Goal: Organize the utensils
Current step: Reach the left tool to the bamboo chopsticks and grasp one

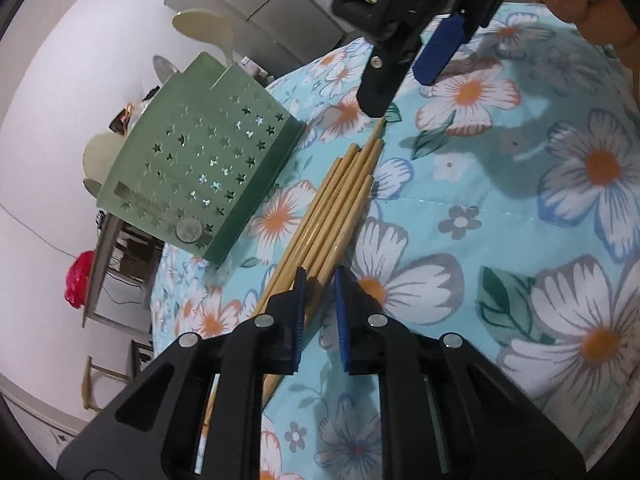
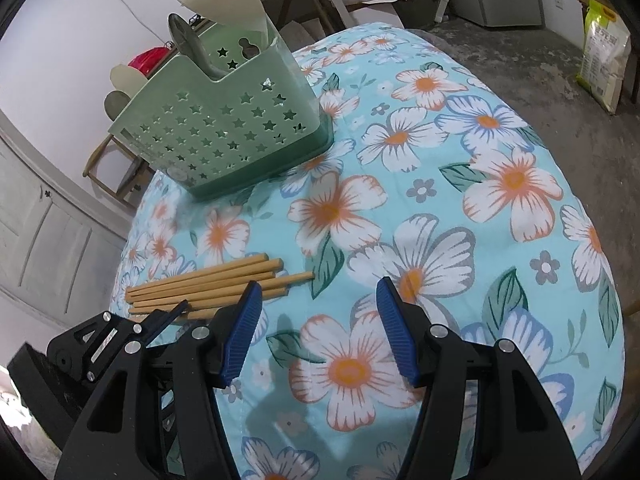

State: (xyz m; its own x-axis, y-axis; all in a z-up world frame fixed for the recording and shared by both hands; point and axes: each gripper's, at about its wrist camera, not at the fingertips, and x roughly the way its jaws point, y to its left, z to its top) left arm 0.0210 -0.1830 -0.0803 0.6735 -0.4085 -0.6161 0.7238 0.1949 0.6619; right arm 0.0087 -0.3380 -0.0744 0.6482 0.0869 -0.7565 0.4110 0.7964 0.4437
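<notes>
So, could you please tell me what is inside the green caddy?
Sticking out of the caddy are a cream spoon and a grey metal utensil; two more rounded tops show behind its far end. Their lower parts are hidden by the star-holed walls.

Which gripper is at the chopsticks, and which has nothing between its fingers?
The left gripper is at the chopsticks, fingers narrowed around the near end of the bundle. The right gripper stands open over bare floral cloth, beside the bundle.

Room light soft, fairly bright. Dark shadows on flowered cloth (image 1: pixel 500 168) under right gripper (image 1: pixel 404 76). Round fisheye bends edges, corners black. Green basket (image 1: pixel 200 168) slightly blurry in left view. No glare.
</notes>
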